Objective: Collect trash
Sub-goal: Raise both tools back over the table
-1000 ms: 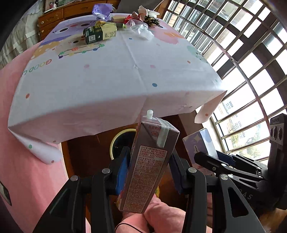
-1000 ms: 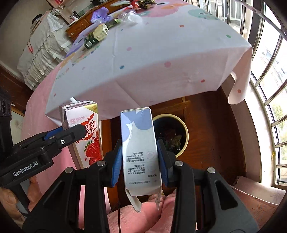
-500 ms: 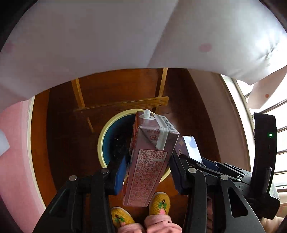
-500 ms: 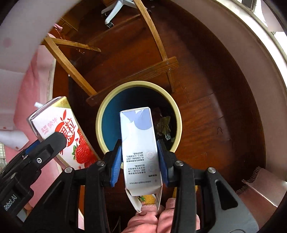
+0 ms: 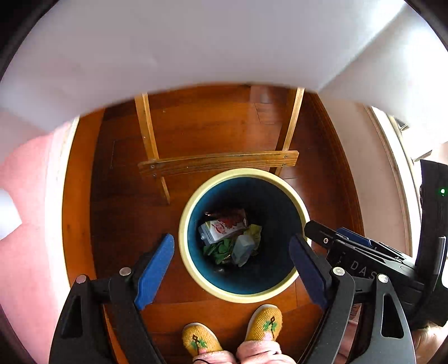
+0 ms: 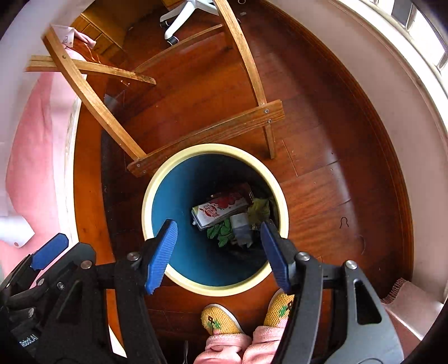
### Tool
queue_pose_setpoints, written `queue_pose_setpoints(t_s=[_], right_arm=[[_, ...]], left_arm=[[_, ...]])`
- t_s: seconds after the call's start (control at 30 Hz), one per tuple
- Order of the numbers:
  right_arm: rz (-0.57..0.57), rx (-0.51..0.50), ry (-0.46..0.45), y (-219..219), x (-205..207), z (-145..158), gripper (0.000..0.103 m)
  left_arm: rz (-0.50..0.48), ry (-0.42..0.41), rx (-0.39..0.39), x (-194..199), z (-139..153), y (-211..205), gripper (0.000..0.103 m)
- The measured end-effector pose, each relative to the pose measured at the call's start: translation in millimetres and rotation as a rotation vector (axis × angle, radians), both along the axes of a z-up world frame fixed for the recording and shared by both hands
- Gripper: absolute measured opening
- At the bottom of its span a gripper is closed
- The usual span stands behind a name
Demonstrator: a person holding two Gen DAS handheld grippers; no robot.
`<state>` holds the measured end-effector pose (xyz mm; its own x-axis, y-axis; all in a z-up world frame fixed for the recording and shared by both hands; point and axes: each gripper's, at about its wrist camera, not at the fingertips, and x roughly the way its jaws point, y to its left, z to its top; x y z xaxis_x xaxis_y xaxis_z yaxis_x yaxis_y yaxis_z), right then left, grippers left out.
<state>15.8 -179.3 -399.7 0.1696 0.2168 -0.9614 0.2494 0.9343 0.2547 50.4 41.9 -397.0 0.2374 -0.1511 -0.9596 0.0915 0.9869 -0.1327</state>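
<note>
Above the bin (image 5: 183,235), the left gripper (image 5: 235,252) and right gripper (image 6: 218,238) hang wide open and empty; the strawberry carton (image 6: 215,211) and pale carton (image 6: 240,224) lie inside among the trash.

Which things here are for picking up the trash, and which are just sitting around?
For the job:
- trash bin, on the floor
- strawberry milk carton, lying in the bin
- pale blue carton, in the bin beside it
- left gripper, open and empty
- right gripper, open and empty

Just sitting around:
- wooden table legs
- yellow slippers
- white tablecloth
- office chair base
</note>
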Motion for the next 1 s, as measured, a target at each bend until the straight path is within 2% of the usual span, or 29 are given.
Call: queue_pose_setpoints(t_s=[0.17, 0.33, 0.5, 0.7, 1.0], right_arm=[[0.029, -0.002, -0.023, 7, -1, 48, 0.059], [0.074, 0.011, -0.061, 12, -7, 116, 0.059], [0.138, 0.019, -0.097, 20, -12, 192, 0.059], [0.208, 0.046, -0.181, 25, -16, 294, 0.059], [0.281, 0.098, -0.364, 23, -12, 424, 0.059]], left_arm=[[0.026, -0.02, -0.002, -1, 46, 10, 0.086], [0.042, -0.07, -0.008, -7, 114, 19, 0.086], [0.03, -0.135, 0.004, -14, 192, 22, 0.086], [0.008, -0.264, 0.023, -28, 299, 22, 0.086], [0.024, -0.402, 0.085, -41, 437, 22, 0.086]])
